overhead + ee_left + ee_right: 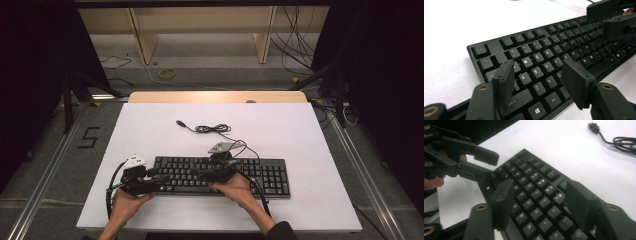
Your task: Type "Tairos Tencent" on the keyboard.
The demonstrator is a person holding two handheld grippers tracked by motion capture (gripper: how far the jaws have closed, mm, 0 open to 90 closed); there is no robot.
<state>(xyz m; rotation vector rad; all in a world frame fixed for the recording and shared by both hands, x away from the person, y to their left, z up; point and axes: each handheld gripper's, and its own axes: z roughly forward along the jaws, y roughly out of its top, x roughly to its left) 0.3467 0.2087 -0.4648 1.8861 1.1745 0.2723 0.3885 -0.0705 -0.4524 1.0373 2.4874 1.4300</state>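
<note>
High view: keyboard [225,176] flat near front of white table [310,130], cable [215,129] loose behind, unplugged. Left gripper [159,178] at left end, right gripper [202,175] over middle keys; both wide open, holding nothing. Keyboard apparently set down; cable possibly left. Forearms low, jaws pointing inward.

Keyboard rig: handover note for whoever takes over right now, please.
Left claw: open over the keyboard's left end, nothing between the jaws.
Right claw: open over the middle keys, nothing held.
Keyboard lies flat on the white table, near the front edge. Its cable lies coiled behind it, USB plug loose and unconnected.
Done: keyboard rests on the table, both claws off it.
Left: probably the cable, still untouched.
</note>
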